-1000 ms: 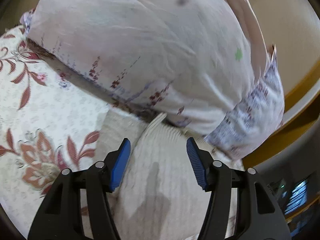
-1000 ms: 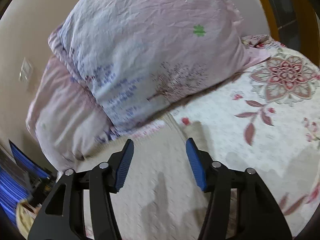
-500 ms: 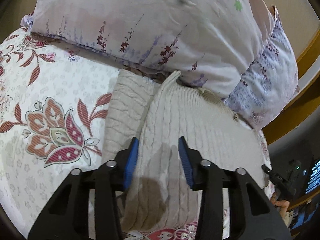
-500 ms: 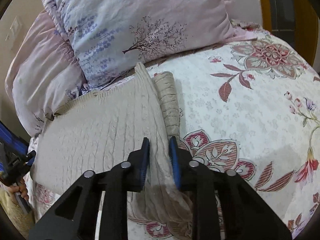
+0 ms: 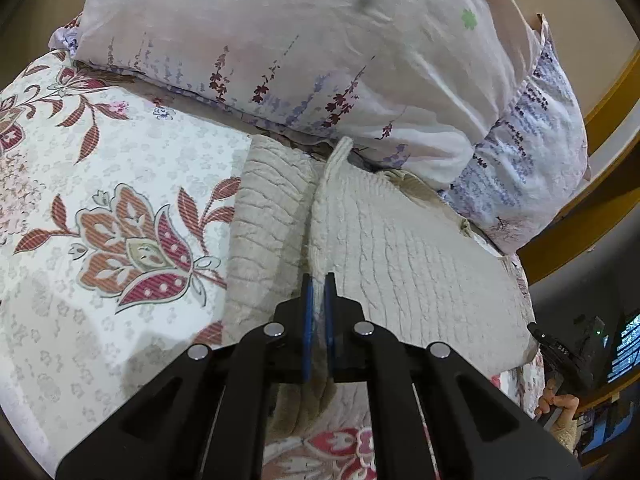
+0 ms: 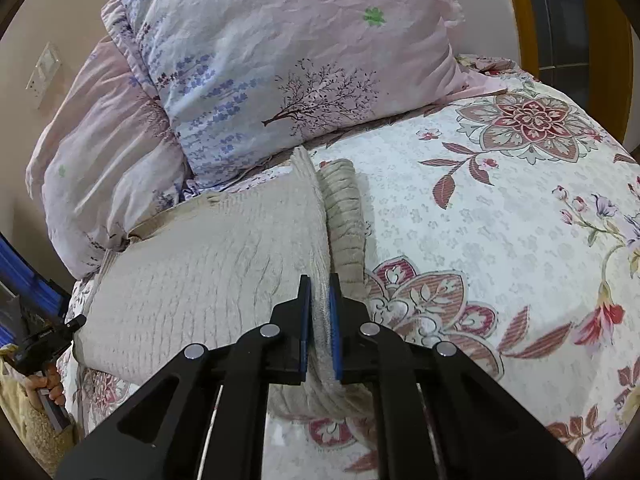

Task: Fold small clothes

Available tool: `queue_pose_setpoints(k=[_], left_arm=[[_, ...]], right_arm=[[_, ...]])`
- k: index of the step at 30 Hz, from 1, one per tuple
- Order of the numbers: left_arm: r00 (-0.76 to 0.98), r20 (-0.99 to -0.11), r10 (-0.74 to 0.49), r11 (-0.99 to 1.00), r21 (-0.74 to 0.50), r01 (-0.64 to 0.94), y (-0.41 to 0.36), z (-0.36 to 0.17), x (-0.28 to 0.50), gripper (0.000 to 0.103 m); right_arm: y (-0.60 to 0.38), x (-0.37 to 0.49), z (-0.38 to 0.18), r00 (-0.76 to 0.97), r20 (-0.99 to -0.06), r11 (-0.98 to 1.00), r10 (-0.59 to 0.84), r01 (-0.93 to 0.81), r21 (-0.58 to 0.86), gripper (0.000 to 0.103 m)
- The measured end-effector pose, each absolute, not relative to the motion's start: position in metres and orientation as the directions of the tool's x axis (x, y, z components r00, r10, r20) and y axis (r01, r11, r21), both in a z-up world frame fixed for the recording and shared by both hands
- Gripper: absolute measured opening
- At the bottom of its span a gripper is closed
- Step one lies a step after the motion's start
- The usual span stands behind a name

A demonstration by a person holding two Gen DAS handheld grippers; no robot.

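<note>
A cream cable-knit sweater (image 5: 408, 264) lies on the floral bedspread (image 5: 100, 184), its far end tucked against the pillows. A folded sleeve part (image 5: 268, 208) lies along its left side. My left gripper (image 5: 318, 280) is shut on a raised ridge of the sweater's knit near its front edge. In the right wrist view the same sweater (image 6: 208, 264) spreads to the left, with the folded sleeve (image 6: 346, 216) to the right. My right gripper (image 6: 320, 284) is shut on a pinched fold of the sweater's edge.
Two pink and lilac printed pillows (image 5: 304, 48) (image 6: 280, 52) lean just behind the sweater. A wooden bed frame (image 5: 600, 216) runs at the right. The bedspread (image 6: 500, 216) stretches right of the sweater. A hand with a dark device (image 6: 44, 344) shows at the left edge.
Both grippers pulled back from the pillows, came down on the sweater and closed from wide open to pinching its knit.
</note>
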State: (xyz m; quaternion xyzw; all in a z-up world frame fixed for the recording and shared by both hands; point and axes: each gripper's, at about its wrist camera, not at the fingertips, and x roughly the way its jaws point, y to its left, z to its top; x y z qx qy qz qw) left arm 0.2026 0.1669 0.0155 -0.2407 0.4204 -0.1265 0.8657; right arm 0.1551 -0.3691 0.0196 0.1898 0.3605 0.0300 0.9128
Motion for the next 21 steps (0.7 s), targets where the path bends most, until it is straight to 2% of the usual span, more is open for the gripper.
queue_pose_setpoints(k=[4, 10, 14, 16, 18, 19, 21], left_arm=[[0.612, -0.664, -0.429, 0.852, -0.523, 0.030, 0.172, 0.016, 0.194, 0.005], [0.598, -0.685, -0.417, 0.857, -0.515, 0.008, 0.173, -0.002, 0.197, 0.005], [0.606, -0.684, -0.406, 0.864, -0.503, 0.011, 0.170, -0.001, 0.195, 0.011], [0.625, -0.675, -0.392, 0.871, -0.491, 0.016, 0.168, 0.006, 0.192, 0.017], [0.660, -0.653, -0.371, 0.879, -0.476, 0.025, 0.166, 0.015, 0.188, 0.037], [0.698, -0.623, -0.352, 0.887, -0.460, 0.036, 0.164, 0.024, 0.184, 0.039], [0.736, -0.585, -0.340, 0.900, -0.430, 0.074, 0.154, 0.035, 0.180, 0.045]], right_arm=[[-0.367, 0.147, 0.018, 0.728, -0.658, 0.927, 0.190, 0.087, 0.364, 0.009], [-0.363, 0.157, 0.003, 0.695, -0.711, 0.949, 0.108, 0.141, 0.282, 0.009], [-0.356, 0.160, 0.007, 0.685, -0.726, 0.966, 0.065, 0.138, 0.217, 0.011], [-0.356, 0.160, 0.012, 0.684, -0.726, 0.966, 0.065, 0.140, 0.219, 0.016], [-0.353, 0.156, 0.024, 0.724, -0.689, 0.967, 0.035, 0.150, 0.206, 0.023], [-0.350, 0.155, 0.030, 0.744, -0.668, 0.970, 0.031, 0.140, 0.201, 0.027], [-0.338, 0.158, 0.038, 0.760, -0.648, 0.978, 0.050, 0.093, 0.185, 0.029]])
